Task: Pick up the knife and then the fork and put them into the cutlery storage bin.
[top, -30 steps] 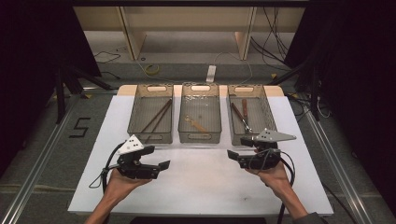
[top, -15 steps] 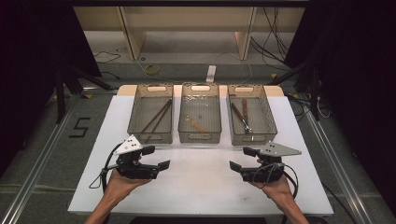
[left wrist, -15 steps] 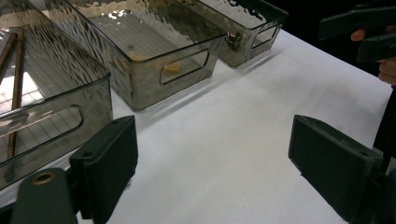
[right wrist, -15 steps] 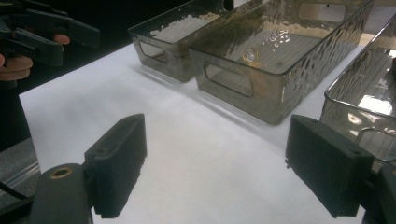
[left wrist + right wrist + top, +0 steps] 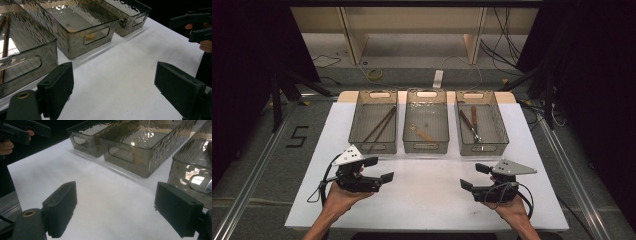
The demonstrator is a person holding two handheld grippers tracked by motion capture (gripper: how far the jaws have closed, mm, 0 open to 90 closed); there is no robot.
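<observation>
— Hovering low over the white table (image 5: 427, 200), both grippers sit near the person's edge: left gripper (image 5: 379, 170) at 7 o'clock, right gripper (image 5: 475, 176) at 5 o'clock. Jaws?

— Both spread wide, nothing between them; the right's have just been opening.

— And beyond?

— Three bins toward 12 o'clock, well apart from the grippers: left bin (image 5: 373, 127) with brown sticks, middle bin (image 5: 426, 126) with a wooden piece, right bin (image 5: 481, 127) with cutlery.
</observation>
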